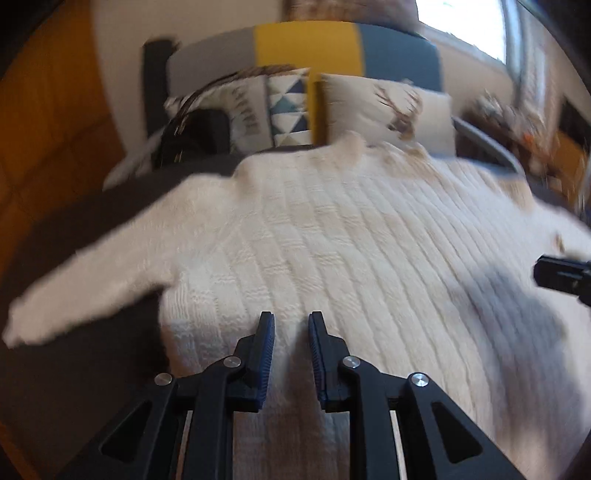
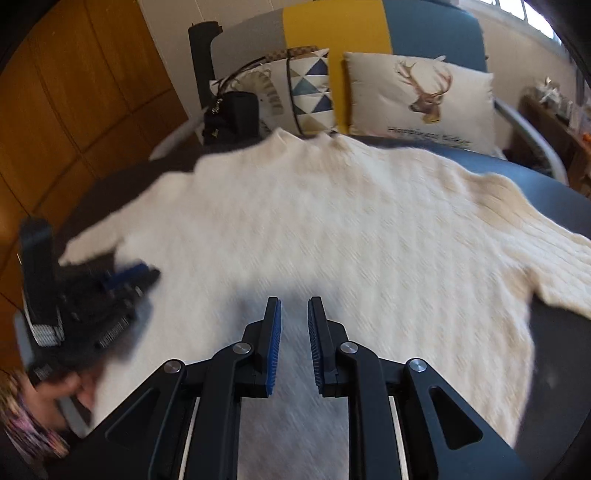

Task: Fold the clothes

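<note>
A cream cable-knit sweater (image 1: 332, 236) lies spread flat on a dark seat (image 1: 74, 229), collar towards the cushions. One sleeve (image 1: 81, 295) reaches out to the left and the other sleeve (image 2: 554, 266) lies to the right. My left gripper (image 1: 291, 317) hovers over the sweater's lower left part, open with only knit showing between its fingers. My right gripper (image 2: 294, 301) is over the lower middle of the sweater (image 2: 332, 229), open and holding nothing. The left gripper (image 2: 122, 284) also shows blurred in the right wrist view, held by a hand (image 2: 62, 391). The right gripper's tip (image 1: 561, 278) shows at the left wrist view's edge.
A deer cushion (image 2: 421, 99), a triangle-patterned cushion (image 2: 310, 92) and a black bag (image 2: 232, 118) lean on the grey, yellow and blue backrest (image 2: 332, 29). Wooden panels (image 2: 74, 92) stand to the left. A cluttered shelf (image 2: 554, 107) is at the right.
</note>
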A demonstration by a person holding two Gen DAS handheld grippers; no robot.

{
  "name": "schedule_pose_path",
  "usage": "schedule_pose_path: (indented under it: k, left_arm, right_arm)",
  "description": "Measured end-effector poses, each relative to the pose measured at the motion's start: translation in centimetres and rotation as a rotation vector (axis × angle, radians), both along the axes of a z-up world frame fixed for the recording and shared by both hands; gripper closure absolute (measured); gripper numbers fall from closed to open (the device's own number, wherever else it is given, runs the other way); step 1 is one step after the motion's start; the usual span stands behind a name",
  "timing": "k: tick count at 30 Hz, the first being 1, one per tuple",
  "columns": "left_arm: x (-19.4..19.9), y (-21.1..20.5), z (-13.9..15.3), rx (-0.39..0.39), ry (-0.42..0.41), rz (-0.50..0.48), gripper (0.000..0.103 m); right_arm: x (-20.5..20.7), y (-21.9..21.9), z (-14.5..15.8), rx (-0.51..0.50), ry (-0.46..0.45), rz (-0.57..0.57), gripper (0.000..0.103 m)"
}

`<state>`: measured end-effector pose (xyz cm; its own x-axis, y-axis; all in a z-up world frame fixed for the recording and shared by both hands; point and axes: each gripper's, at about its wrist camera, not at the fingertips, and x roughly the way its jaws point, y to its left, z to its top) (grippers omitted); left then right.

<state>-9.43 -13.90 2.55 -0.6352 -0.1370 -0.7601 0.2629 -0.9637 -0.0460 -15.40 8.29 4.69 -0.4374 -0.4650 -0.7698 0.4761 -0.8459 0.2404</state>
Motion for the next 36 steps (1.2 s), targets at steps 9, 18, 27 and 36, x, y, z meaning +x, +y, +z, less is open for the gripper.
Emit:
schedule_pose_path:
  k: [9,18,27,36]
  left_arm:
    - [1.4,-2.5,-0.9,0.160,0.108,0.049,0.083]
    - [1.6,-3.1,-1.4,0.215,0.147,0.049,0.084]
    - [1.9,-3.4,-1.5,0.247,0.160,0.052,0.084]
    - [1.9,-3.3,-1.4,0.258,0.149,0.052,0.084]
  right_arm:
    - [-7.1,-16.0,0.1,0.089,0.083,0.244,0.086]
    - [-12.3,-26.0,-3.4,0.222,0.065,0.286,0.090]
    - [-14.0,-23.7,-3.3,0.149,0.093,0.208,0.087]
    - [-7.9,-10.2,-1.3,0.110,0.049,0.113,0.079]
